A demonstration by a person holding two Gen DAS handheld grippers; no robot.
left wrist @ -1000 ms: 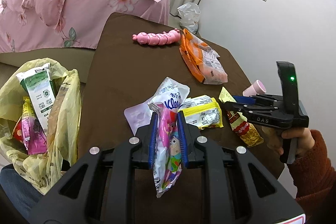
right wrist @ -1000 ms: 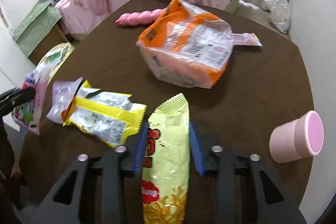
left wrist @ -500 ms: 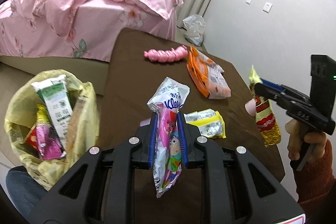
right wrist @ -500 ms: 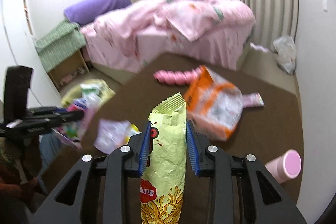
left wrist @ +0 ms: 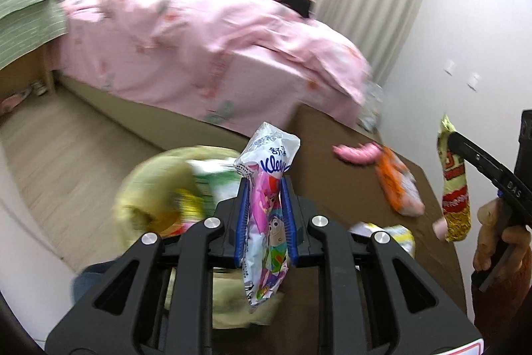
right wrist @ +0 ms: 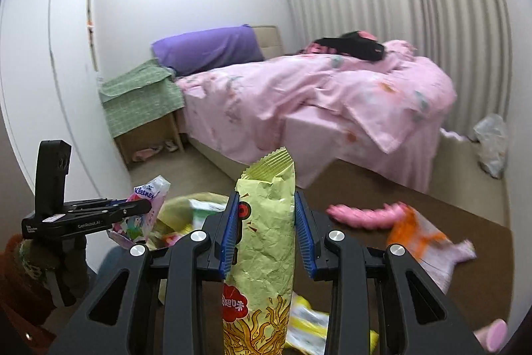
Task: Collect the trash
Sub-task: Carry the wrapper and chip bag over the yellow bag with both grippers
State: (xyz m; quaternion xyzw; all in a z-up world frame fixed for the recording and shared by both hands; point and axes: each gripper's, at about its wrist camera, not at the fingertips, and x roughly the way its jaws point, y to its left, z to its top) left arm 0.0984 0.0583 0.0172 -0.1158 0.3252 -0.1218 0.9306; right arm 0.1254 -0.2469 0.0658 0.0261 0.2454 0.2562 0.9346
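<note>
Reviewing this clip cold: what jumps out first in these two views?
Each gripper is shut on a piece of trash: the left gripper holds a Kleenex tissue pack, the right gripper a yellow-green noodle snack bag. Below the left one sits a blurred yellow trash bag, and behind, a bed under a pink quilt.

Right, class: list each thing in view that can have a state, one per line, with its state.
Tissue pack: held in the air, clamped in the left gripper.
Yellow snack packet: held in the air, clamped in the right gripper.
Yellow trash bag: open, wrappers inside.
Orange bag: lying flat on the brown table.
Pink toy: lying on the table.
</note>
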